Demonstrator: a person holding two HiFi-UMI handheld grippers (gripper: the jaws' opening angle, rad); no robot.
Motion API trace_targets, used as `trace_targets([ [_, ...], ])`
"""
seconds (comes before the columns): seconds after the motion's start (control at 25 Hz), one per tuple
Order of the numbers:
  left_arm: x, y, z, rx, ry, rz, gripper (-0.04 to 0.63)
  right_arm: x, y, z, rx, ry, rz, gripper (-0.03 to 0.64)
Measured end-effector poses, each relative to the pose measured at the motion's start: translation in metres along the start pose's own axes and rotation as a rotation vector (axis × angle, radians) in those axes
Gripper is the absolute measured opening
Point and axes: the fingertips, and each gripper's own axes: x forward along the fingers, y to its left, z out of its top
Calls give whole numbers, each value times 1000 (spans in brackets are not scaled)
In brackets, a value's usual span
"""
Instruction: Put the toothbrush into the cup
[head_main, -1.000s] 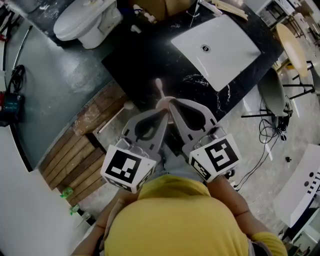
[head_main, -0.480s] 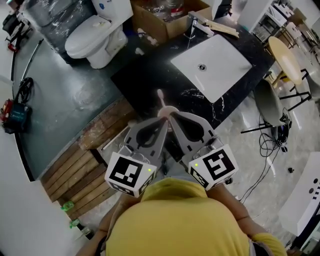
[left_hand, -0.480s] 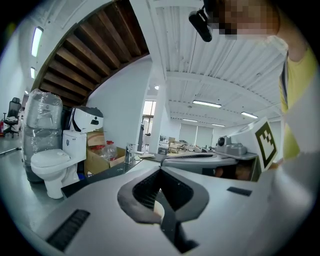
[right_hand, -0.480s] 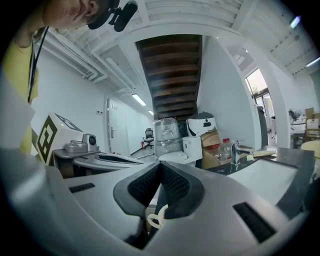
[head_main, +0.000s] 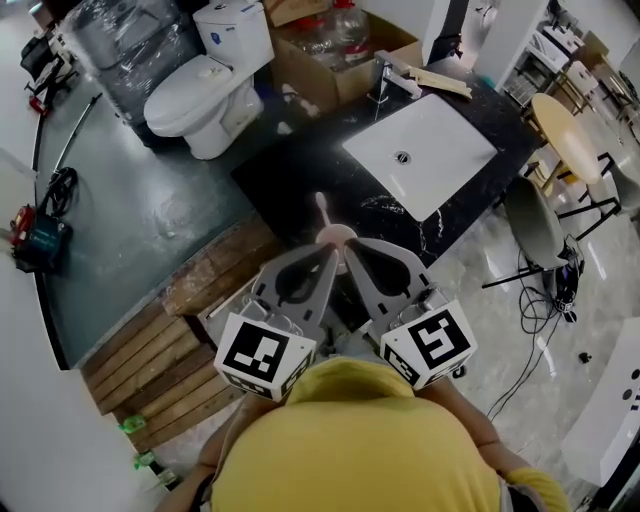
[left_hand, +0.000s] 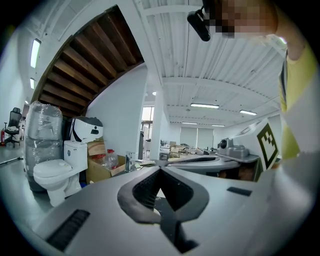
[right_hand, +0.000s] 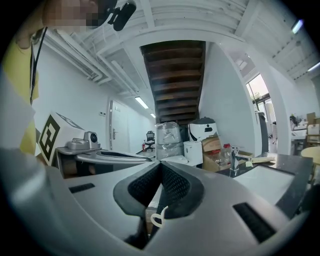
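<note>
Left gripper (left_hand: 160, 170): jaws pressed together, nothing between them. Right gripper (right_hand: 161, 165): jaws likewise closed, empty. Tips side by side. Pink cup (head_main: 338, 236): on black counter (head_main: 300, 175), 12 o'clock, just past the tips. Toothbrush (head_main: 322, 208): standing in cup. Basin (head_main: 430, 150): 1 o'clock. Toilet (head_main: 200, 85): 11 o'clock.

Open black counter (head_main: 300, 170) ahead, cup (head_main: 337, 233) close in front, sink basin (head_main: 440, 140) right, toilet (head_main: 195, 85) left
</note>
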Motion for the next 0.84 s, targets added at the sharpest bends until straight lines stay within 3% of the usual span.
trace_targets([
  [0.84,4,-16,-7,11,-15,85,5,-17,-5,-6,-36,3,101,15],
])
